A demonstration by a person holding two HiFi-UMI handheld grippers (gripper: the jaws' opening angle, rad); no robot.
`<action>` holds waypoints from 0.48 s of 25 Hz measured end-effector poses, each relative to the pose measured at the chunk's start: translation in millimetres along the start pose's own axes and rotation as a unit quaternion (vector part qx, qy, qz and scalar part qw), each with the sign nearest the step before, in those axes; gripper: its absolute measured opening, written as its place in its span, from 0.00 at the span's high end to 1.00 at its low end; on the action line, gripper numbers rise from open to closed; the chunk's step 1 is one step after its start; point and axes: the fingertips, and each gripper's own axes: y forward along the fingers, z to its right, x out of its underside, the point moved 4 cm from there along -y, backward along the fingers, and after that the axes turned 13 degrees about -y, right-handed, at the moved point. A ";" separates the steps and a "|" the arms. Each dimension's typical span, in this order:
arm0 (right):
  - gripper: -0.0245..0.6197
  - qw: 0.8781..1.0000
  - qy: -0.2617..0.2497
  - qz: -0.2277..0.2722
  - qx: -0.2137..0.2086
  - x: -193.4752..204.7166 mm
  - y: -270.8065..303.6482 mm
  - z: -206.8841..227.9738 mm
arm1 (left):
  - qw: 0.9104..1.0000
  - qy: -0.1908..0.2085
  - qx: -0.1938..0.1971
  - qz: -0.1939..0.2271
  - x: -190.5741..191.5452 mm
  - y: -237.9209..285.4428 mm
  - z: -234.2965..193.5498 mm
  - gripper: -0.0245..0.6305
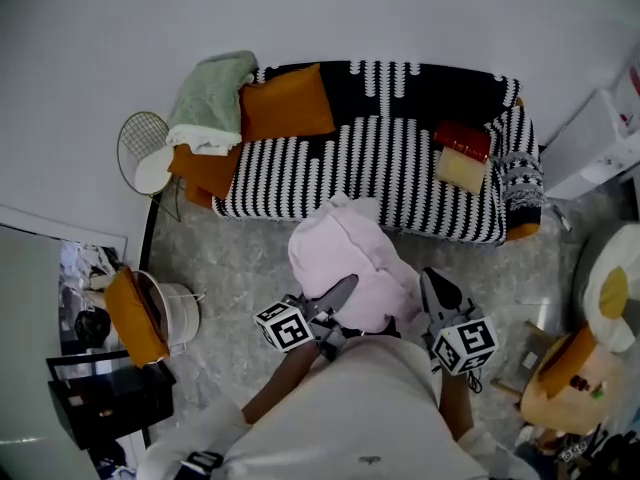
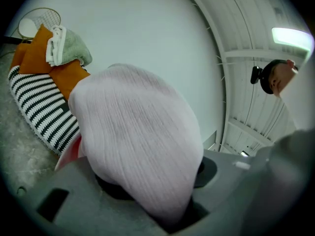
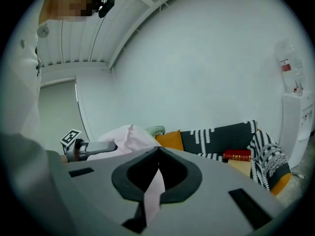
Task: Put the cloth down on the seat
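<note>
A pale pink cloth [image 1: 350,263] hangs bunched between my two grippers, above the grey floor just in front of the black-and-white striped sofa seat [image 1: 390,168]. My left gripper [image 1: 340,293] is shut on the cloth's left side; in the left gripper view the cloth [image 2: 138,146] fills the jaws and hides most of the fingers. My right gripper [image 1: 432,286] is shut on the right edge, and a thin strip of cloth [image 3: 155,191] is pinched between its dark pads. The left gripper [image 3: 93,149] also shows in the right gripper view, under the pink bundle.
On the sofa lie orange cushions [image 1: 288,103], a green towel [image 1: 210,98] over the left arm, a red book [image 1: 462,140] and a tan block [image 1: 462,170]. A white bin [image 1: 175,313] stands at the left, a white cabinet [image 1: 600,143] at the right.
</note>
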 end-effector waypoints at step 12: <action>0.95 1.000 0.024 -0.004 -0.008 13.0 -17.0 8.7 | 1.000 -0.027 -0.010 0.000 21.5 6.0 6.9 0.63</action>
